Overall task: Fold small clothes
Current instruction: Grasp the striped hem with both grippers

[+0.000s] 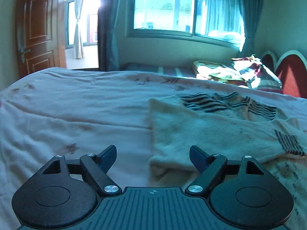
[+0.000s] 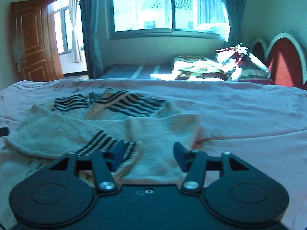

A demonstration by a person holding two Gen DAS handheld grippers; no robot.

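Lying spread on the pale pink quilt (image 1: 67,105), the cream sweater (image 1: 201,130) with black-striped patches sits partly folded. The left gripper (image 1: 153,158) hovers at its near corner, fingers spread wide; the right gripper (image 2: 149,156) hangs over its hem, fingers likewise parted, gripping nothing.

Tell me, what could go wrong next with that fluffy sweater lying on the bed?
Both grippers, left gripper and right gripper, are open and hold nothing. The cream sweater lies on a soft pink quilt, so a pinch might catch the quilt too and drag it along. The striped sleeve cuff already lies folded across the body; grabbing the hem could pull it askew. Its thick fuzzy knit may slip from the narrow fingers.
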